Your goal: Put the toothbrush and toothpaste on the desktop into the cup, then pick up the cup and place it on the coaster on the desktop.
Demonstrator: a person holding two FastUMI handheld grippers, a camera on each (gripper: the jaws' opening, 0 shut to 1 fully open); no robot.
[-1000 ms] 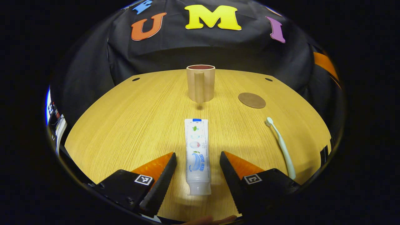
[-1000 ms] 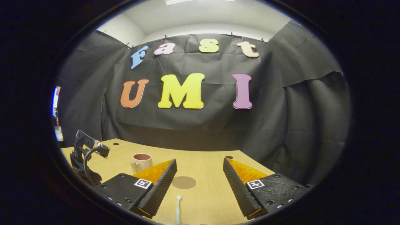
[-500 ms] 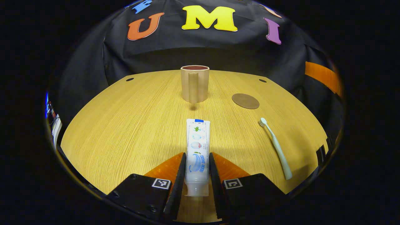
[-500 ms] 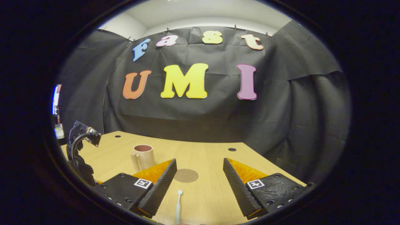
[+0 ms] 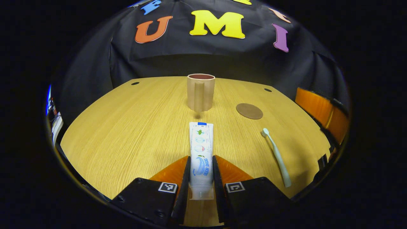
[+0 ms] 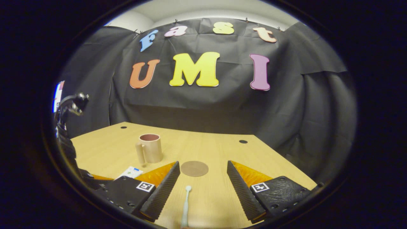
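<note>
In the left gripper view my left gripper (image 5: 201, 173) is shut on the cap end of the white toothpaste tube (image 5: 200, 149), which lies flat pointing at the tan cup (image 5: 200, 92). The pale toothbrush (image 5: 276, 156) lies to the right and the round brown coaster (image 5: 249, 111) beyond it. In the right gripper view my right gripper (image 6: 203, 178) is open above the desk, with the toothbrush (image 6: 186, 203) lying between its fingers below. The coaster (image 6: 194, 168) is just ahead, the cup (image 6: 149, 148) to the left, and the toothpaste tube (image 6: 131, 172) peeks out at lower left.
The wooden desk (image 5: 127, 127) has small round holes near its far corners. Black cloth hangs close behind the desk. The right gripper (image 5: 321, 109) shows at the right edge of the left gripper view. The left gripper's body and cable (image 6: 68, 127) stand at the left edge of the right gripper view.
My left gripper closed from wide open onto the toothpaste tube. My right gripper tilted downward and came forward, bringing more of the desk and toothbrush into sight.
</note>
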